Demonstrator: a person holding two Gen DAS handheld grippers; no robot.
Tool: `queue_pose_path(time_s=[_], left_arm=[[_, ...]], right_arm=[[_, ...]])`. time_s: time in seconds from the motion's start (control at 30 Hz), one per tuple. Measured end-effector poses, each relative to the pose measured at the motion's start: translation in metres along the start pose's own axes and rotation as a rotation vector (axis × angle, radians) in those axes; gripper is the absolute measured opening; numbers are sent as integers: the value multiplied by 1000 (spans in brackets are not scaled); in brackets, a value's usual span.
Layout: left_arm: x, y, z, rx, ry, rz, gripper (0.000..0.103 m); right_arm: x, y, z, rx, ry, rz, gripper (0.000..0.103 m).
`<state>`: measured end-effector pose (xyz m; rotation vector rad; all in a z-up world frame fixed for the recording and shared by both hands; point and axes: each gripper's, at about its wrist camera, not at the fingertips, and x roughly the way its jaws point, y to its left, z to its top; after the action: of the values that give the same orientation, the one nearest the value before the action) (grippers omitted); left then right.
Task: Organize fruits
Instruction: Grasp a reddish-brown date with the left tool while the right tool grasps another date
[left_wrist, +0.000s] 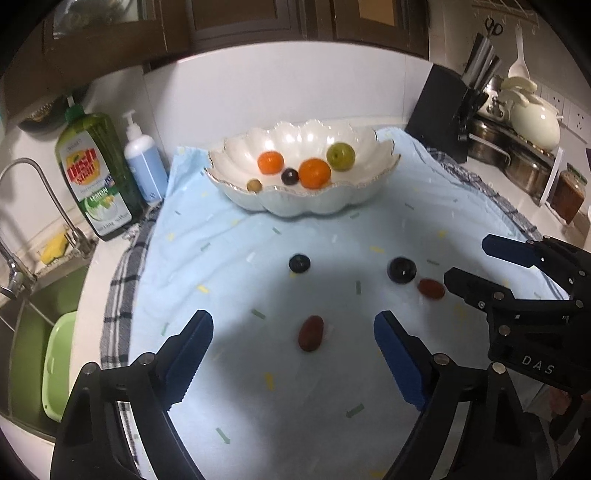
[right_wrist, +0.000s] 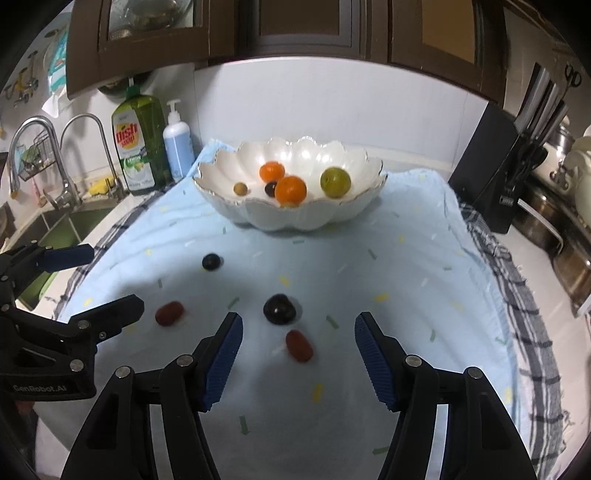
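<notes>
Left gripper (left_wrist: 293, 330): jaws apart, nothing clamped; it hangs over the near part of the cloth, with a red oval fruit (left_wrist: 310, 333) lying loose on the cloth between its fingers, pads not touching it.
Right gripper (right_wrist: 298, 328): jaws apart, nothing clamped; a second red fruit (right_wrist: 299, 345) lies loose on the cloth between its fingers, clear of both pads.
Dark round fruit (right_wrist: 279, 309): on the cloth just beyond the second red fruit, near the cloth's middle.
Small dark fruit (left_wrist: 299, 263): alone on the cloth, toward its left edge, between the grippers and the bowl.
Bowl (left_wrist: 236, 158): white, scalloped rim, stands at the far edge of the cloth.
In the bowl: two oranges (left_wrist: 270, 163) (left_wrist: 314, 173), a green fruit (left_wrist: 340, 156), a small dark fruit and a small tan one.
Cloth (left_wrist: 229, 236): light blue with small flecks, spread over a checked towel (left_wrist: 118, 291) on the counter.
Left of cloth: green dish soap bottle (left_wrist: 94, 173), pump bottle (left_wrist: 144, 162), tap and sink.
Right of cloth: black knife block (right_wrist: 491, 177), pots behind it.
</notes>
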<state>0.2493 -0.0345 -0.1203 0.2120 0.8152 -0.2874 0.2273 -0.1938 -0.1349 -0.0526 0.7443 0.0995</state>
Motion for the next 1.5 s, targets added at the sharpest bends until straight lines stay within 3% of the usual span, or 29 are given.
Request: queue_pose_path(time_s=[0.57,1.1,1.5], left_arm=[[44,-7,-15,20,101,-47,58],[62,-3,-11,-10,134,-100,22],[47,0,-5,-17,101,-125,19]], right_arm=[[42,-7,-16,22,100,29,45],[56,-9,-16,25,132,29,20],[37,-5,-9,38,99,38,20]])
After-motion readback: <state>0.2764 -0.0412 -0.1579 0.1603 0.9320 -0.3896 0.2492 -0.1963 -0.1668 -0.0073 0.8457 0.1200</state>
